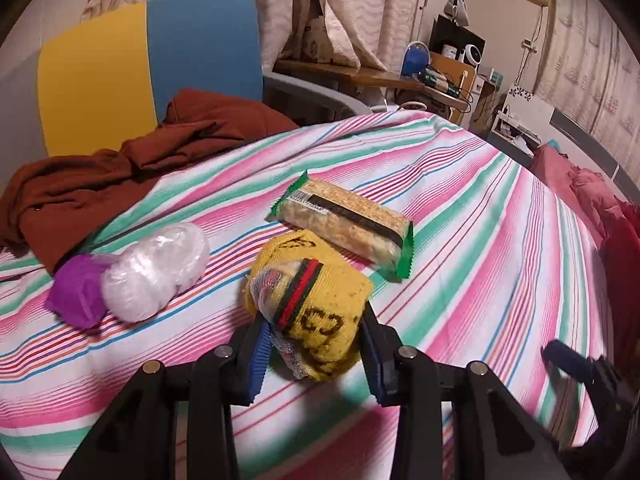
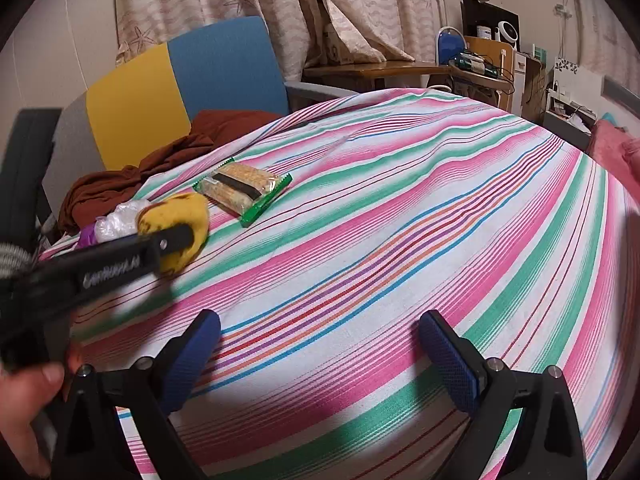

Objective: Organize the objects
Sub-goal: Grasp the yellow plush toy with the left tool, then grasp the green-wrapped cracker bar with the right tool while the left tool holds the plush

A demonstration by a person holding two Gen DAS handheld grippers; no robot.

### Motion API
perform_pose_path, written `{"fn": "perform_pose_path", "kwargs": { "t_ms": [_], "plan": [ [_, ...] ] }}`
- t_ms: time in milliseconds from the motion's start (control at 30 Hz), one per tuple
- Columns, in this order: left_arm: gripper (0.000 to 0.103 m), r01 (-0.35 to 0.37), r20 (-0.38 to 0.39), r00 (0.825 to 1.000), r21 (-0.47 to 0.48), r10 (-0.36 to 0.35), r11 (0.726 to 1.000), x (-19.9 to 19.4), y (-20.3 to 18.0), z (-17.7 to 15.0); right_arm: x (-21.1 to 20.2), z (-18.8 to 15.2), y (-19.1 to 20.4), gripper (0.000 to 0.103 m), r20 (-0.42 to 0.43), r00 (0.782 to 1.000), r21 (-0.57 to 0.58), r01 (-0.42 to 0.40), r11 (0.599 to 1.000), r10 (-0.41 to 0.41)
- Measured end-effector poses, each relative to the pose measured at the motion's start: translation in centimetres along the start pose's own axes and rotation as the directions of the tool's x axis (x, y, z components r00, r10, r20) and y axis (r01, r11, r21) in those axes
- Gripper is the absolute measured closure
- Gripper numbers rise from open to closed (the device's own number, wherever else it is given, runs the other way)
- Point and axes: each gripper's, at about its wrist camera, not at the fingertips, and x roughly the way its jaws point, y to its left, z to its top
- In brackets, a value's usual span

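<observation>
A rolled yellow sock with a red and green band and a bit of mesh bag lies on the striped bed sheet. My left gripper is shut on it, one blue pad against each side. From the right wrist view the same sock shows behind the left gripper's finger. A green-edged snack bar packet lies just beyond the sock. A clear plastic bundle with a purple wad sits to the left. My right gripper is open over bare sheet, holding nothing.
A brown garment is heaped at the bed's far left, in front of a blue and yellow chair. Pink and red cloth lies along the right edge. A person's hand holds the left gripper. A cluttered desk stands behind.
</observation>
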Motion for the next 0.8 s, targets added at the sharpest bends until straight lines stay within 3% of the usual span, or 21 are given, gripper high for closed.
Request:
{"fn": "perform_pose_path", "kwargs": {
  "t_ms": [267,400,500,667,767,800],
  "plan": [
    [0.065,0.033,0.012,0.999,-0.119,-0.032,0.992,-1.7,3.2,-1.6,0.3,2.6,-0.9,0.003,-0.007,0.996,0.04,-0.091,0.995,0.091],
    [0.064,0.041,-0.002,0.999,-0.116,-0.041,0.992,-1.3,3.1,-1.9,2.6,7.1,-0.1,0.003,0.024,0.992,-0.053,-0.12,0.991,0.122],
    [0.064,0.044,-0.006,0.999,-0.114,-0.045,0.993,-1.1,3.1,-2.1,5.9,9.5,1.8,0.006,-0.022,0.991,-0.153,-0.137,0.979,0.135],
    [0.064,0.058,-0.004,0.998,-0.123,-0.059,0.991,-0.8,3.3,-2.2,10.3,11.3,4.9,0.015,-0.09,0.985,-0.284,-0.167,0.944,0.147],
    [0.064,0.066,-0.003,0.998,-0.128,-0.067,0.99,-0.7,3.4,-2.2,12.3,11.8,6.2,0.017,-0.134,0.979,-0.313,-0.187,0.931,0.151],
    [0.064,0.069,-0.003,0.998,-0.129,-0.07,0.989,-0.6,3.5,-2.2,13.0,11.8,6.3,0.022,-0.154,0.978,-0.315,-0.185,0.931,0.142]
  ]
}}
